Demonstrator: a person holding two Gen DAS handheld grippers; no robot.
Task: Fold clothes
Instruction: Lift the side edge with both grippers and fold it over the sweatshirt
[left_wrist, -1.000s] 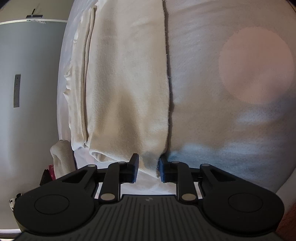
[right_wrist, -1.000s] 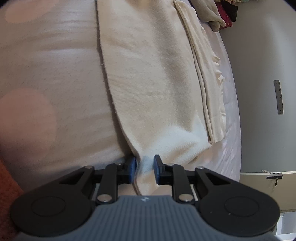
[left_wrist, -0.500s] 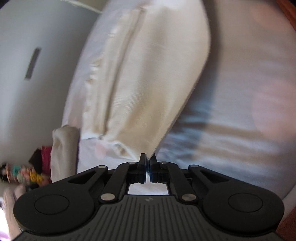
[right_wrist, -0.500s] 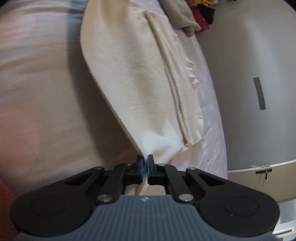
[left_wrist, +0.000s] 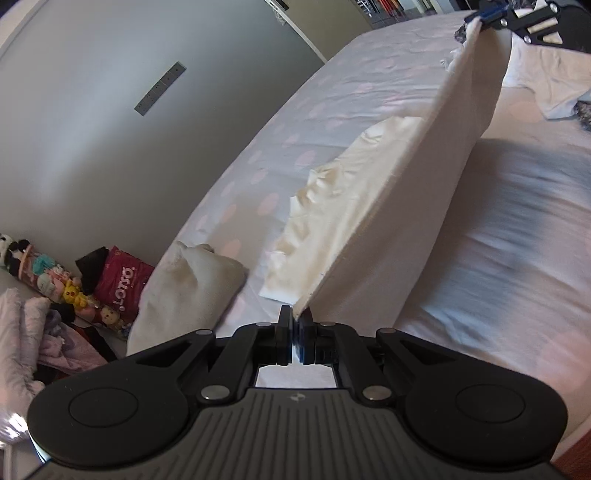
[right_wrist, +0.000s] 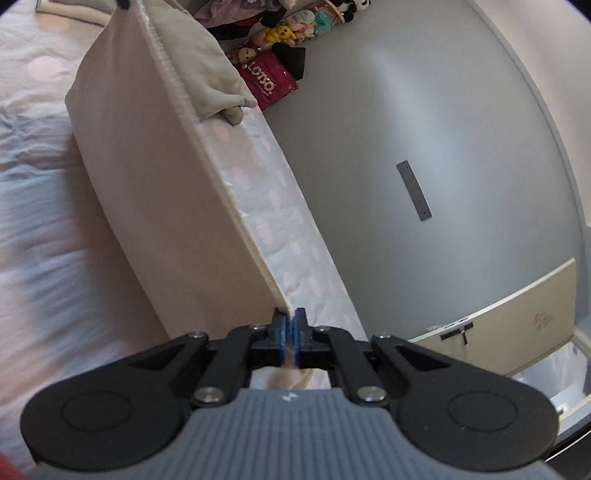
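Note:
A cream cloth (left_wrist: 417, 192) hangs stretched above the bed, held by one edge between both grippers. My left gripper (left_wrist: 294, 322) is shut on its near corner. In the left wrist view the right gripper (left_wrist: 480, 16) pinches the far corner at the top right. In the right wrist view my right gripper (right_wrist: 290, 326) is shut on the cloth (right_wrist: 159, 177), which runs away as a taut band. The lower part of the cloth (left_wrist: 332, 199) lies rumpled on the bed.
The bed sheet (left_wrist: 314, 122) is white with pink dots. A beige folded garment (left_wrist: 192, 280) lies near the bed's edge. Other clothes (left_wrist: 546, 85) lie at the far end. Soft toys and a red bag (left_wrist: 118, 277) sit on the grey floor (right_wrist: 406, 110).
Both grippers closed on the cloth's corners and rose, lifting its edge off the bed. The cloth went from lying flat to hanging stretched between them.

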